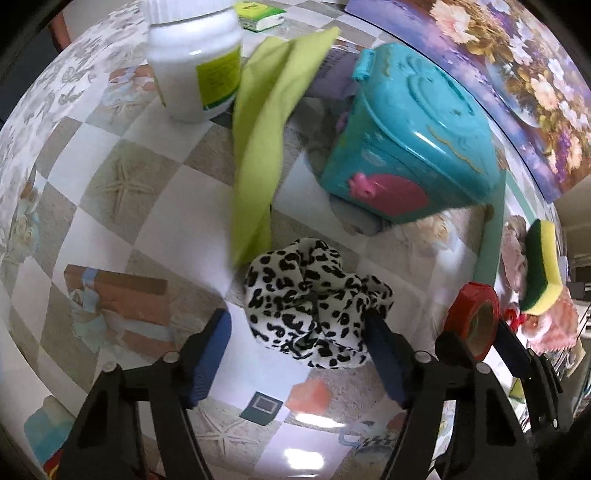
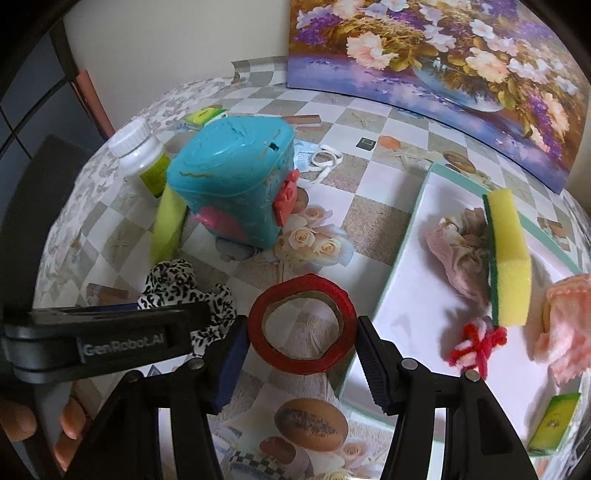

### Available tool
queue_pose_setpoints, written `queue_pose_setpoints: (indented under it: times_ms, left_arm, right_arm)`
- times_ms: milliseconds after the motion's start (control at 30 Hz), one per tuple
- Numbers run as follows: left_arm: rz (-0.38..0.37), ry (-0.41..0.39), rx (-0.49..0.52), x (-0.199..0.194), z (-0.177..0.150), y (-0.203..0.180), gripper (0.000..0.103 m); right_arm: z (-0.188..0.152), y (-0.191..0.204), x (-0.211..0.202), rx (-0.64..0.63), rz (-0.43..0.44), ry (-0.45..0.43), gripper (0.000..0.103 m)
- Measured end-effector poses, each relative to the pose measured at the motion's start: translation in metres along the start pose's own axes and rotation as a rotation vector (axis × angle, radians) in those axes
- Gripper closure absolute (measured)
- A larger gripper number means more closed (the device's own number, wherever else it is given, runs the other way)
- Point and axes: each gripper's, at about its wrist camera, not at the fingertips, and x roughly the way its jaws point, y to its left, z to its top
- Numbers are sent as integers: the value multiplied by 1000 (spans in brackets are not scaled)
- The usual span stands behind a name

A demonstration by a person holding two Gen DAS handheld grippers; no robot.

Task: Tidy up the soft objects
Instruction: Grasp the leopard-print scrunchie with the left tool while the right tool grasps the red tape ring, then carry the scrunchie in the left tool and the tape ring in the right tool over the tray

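Observation:
A black-and-white spotted scrunchie (image 1: 314, 306) lies on the table between the fingers of my left gripper (image 1: 297, 354), which is open around it; it also shows in the right wrist view (image 2: 184, 291). A lime-green cloth (image 1: 262, 140) lies beyond it. My right gripper (image 2: 301, 363) is shut on a red tape roll (image 2: 303, 325), held above the table. The white tray (image 2: 417, 221) at right holds a yellow-green sponge (image 2: 509, 258), a pink cloth (image 2: 461, 254), a peach knitted piece (image 2: 565, 332) and a red-white yarn bow (image 2: 476, 347).
A teal plastic box (image 1: 413, 147) stands behind the scrunchie. A white bottle (image 1: 195, 62) stands far left, a green tissue pack (image 1: 258, 13) behind it. A flower painting (image 2: 443, 66) leans at the back. A small green packet (image 2: 554, 421) lies in the tray.

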Motion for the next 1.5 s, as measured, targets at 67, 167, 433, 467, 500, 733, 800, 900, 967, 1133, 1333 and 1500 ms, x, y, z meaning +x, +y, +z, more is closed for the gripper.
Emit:
queue_pose_setpoints:
  times_ms: [67, 167, 433, 467, 500, 733, 800, 900, 967, 1133, 1333, 1500]
  left_arm:
    - [-14, 2, 9, 0, -5, -4, 40]
    - [-25, 7, 25, 2, -7, -14, 47]
    - [-33, 20, 55, 5, -18, -29, 54]
    - [-38, 19, 56, 5, -19, -30, 55]
    - [-43, 20, 56, 6, -21, -32, 57]
    - [-97, 25, 65, 5, -21, -32, 73]
    - [-127, 20, 59, 4, -21, -32, 75]
    - [-193, -2, 49, -5, -20, -29, 76]
    - [-226, -25, 48, -15, -18, -29, 76]
    - [-259, -72, 46, -30, -19, -22, 76]
    - [-289, -132, 54, -57, -16, -20, 76]
    - [-268, -176, 102, -79, -20, -27, 76]
  right_arm:
    - [-2, -2, -4, 11, 1, -1, 42]
    - [-6, -5, -10, 26, -6, -3, 42]
    - [-16, -13, -22, 62, -61, 3, 42]
    - [-17, -16, -24, 71, -67, 2, 42]
    - [-18, -18, -26, 78, -74, 1, 42]
    - [-22, -37, -32, 147, -107, -3, 42]
    - [-21, -44, -32, 175, -110, -4, 42]
    - [-21, -56, -34, 223, -112, -8, 42]
    - [-21, -65, -36, 257, -116, -11, 42]
    - [-24, -89, -34, 360, -95, 4, 42]
    - [-31, -112, -37, 453, -117, 15, 42]
    - [-32, -121, -44, 477, -139, 3, 42]
